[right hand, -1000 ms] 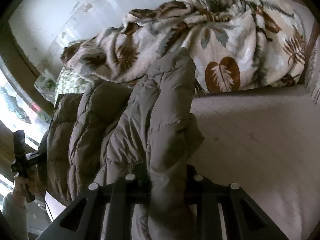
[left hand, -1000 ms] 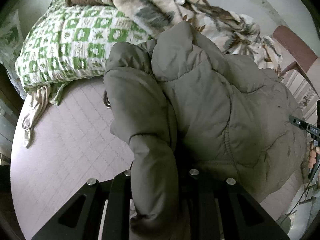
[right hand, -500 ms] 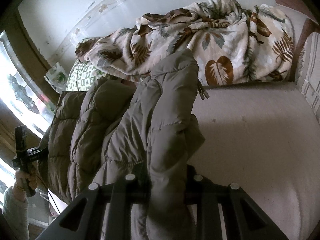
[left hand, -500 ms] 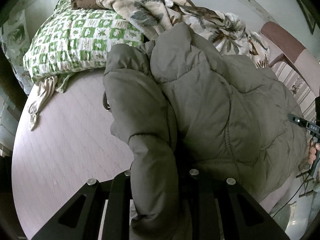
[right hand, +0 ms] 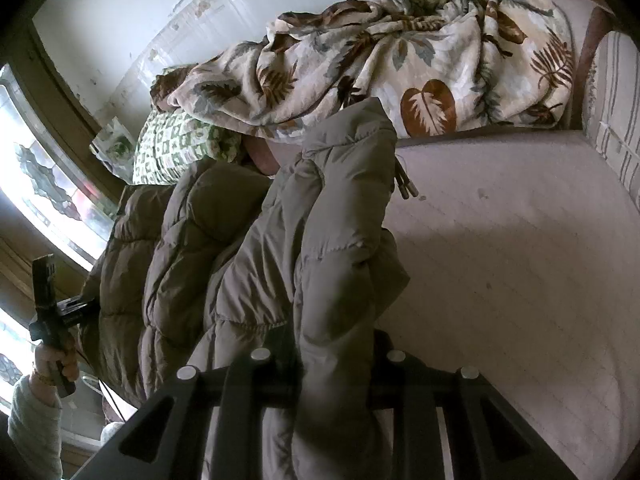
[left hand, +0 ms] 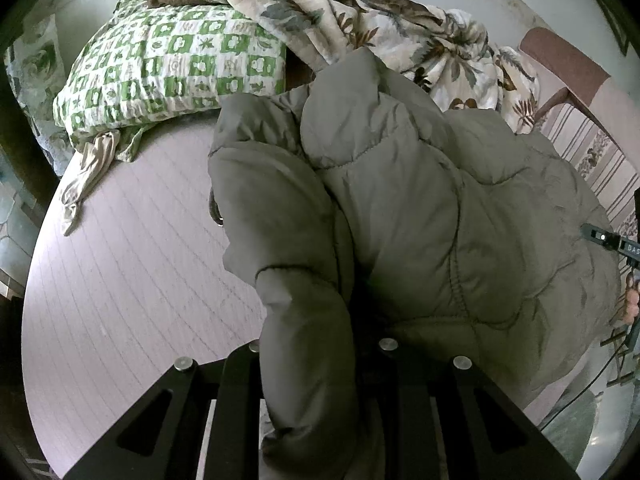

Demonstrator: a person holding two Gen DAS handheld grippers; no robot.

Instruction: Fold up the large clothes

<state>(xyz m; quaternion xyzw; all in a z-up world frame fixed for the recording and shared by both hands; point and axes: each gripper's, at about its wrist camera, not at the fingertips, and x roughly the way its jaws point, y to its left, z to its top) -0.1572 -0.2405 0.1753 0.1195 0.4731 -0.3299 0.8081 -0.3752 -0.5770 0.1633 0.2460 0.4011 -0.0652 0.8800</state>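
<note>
Fabric of the olive puffer jacket (left hand: 420, 216) fills the middle of both your wrist views. Your left tongs (left hand: 320, 364) are clamped on a padded fold of it, which runs up between the black fingers (left hand: 232, 400) toward 12 o'clock. Your right tongs (right hand: 332, 372) pinch another quilted fold the same way. In the right view, your left hand (right hand: 52, 364) on its handle shows at 8 o'clock, at the jacket's far edge.

The jacket hangs bunched between the two grips, its bulk draped over the pale quilted mattress (left hand: 120, 280) of the bed. In the left view the mattress lies bare from 7 to 10 o'clock; in the right view it spreads from 2 to 5 o'clock. A pair of drawcord tips (right hand: 406, 188) dangles from the jacket just right of centre.

Beyond the jacket, at 11 o'clock in the left view, sits a green-and-white checked pillow (left hand: 172, 72), with a leaf-print blanket (right hand: 400, 52) heaped beside it against the wall (right hand: 132, 12). A window (right hand: 36, 184) glows at 9 o'clock in the right view.
</note>
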